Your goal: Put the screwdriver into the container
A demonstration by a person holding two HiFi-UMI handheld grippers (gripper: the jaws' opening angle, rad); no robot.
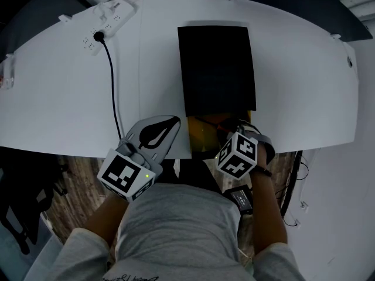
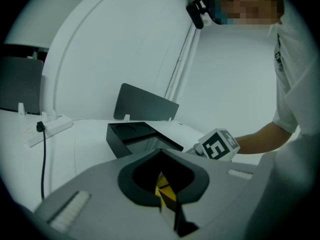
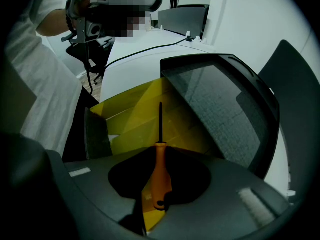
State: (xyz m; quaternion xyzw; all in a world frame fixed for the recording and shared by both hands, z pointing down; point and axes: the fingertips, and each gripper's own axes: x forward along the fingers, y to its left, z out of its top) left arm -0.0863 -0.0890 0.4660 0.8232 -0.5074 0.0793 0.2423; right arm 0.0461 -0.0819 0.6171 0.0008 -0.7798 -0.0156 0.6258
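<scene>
Two tools in frame, one loaded. My right tool (image 3: 160, 151) is clamped on the orange handle of the screwdriver (image 3: 160, 171). The handle lies back in the dark opening between the fingers and the thin black shaft points forward past the tips. The shaft lies over the yellow compartment (image 3: 135, 116) at the near end of the black container (image 1: 217, 69). I cannot tell whether the tip touches the yellow floor or hangs above it.

In the head view the right tool's marker cube (image 1: 237, 154) covers the screwdriver completely. Only a sliver of yellow shows beside it. A dark lid (image 3: 220, 109) covers the rest of the container, so its inside is hidden.

My left tool (image 1: 174, 122) sits at the near edge of the white surface (image 1: 304, 86), just left of the container. Its fingers are closed tip to tip with nothing gripped. A yellow-and-black patch shows in the opening in the left gripper view; I cannot identify it.

A power strip (image 1: 105, 25) lies at the far left, and its black cable (image 1: 112, 86) runs toward me and off the edge.
</scene>
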